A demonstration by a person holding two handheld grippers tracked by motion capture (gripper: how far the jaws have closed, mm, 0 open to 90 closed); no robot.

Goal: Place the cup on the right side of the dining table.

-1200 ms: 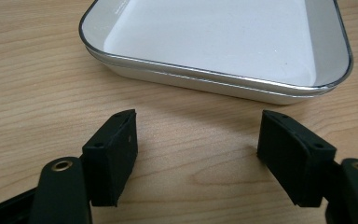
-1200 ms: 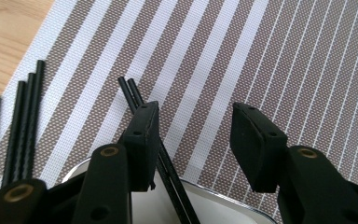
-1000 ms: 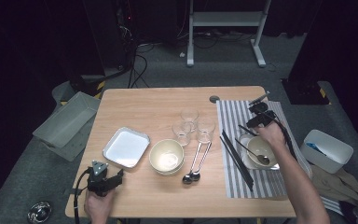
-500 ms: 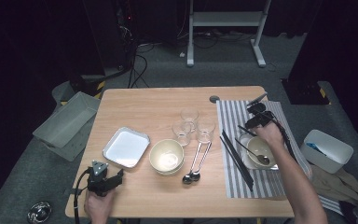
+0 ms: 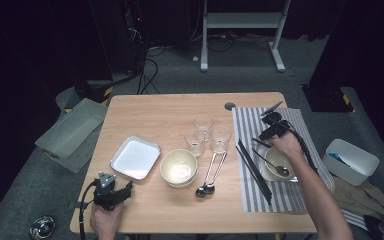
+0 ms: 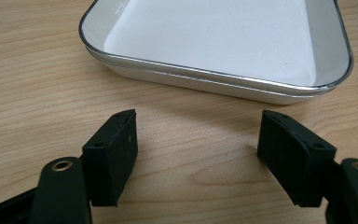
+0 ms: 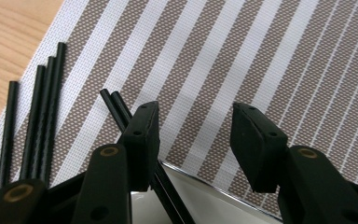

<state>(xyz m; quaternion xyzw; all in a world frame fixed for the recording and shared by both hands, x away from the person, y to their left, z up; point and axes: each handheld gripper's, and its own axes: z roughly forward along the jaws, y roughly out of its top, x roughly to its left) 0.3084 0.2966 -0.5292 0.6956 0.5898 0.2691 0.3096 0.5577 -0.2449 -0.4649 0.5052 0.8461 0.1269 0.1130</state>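
Observation:
Over the striped mat (image 5: 280,197) my right gripper (image 5: 266,134) (image 7: 193,123) hovers by the far-left rim of a white dish (image 5: 265,172) (image 7: 200,205). Its jaws stand half apart with only mat between them. Two black chopsticks (image 7: 116,109) lean on the dish rim and run under the left jaw. A spoon (image 5: 275,167) lies in the dish. My left gripper (image 5: 125,185) (image 6: 198,135) rests open and empty near the table's front left corner, facing a white tray (image 5: 136,157) (image 6: 223,42).
A cream bowl (image 5: 179,167), three glasses (image 5: 203,123) and two spoons (image 5: 207,175) sit mid-table. Several more black chopsticks (image 5: 252,170) (image 7: 42,112) lie along the mat's left edge. A grey bin (image 5: 70,131) stands on the floor at the left, a white box (image 5: 352,160) at the right.

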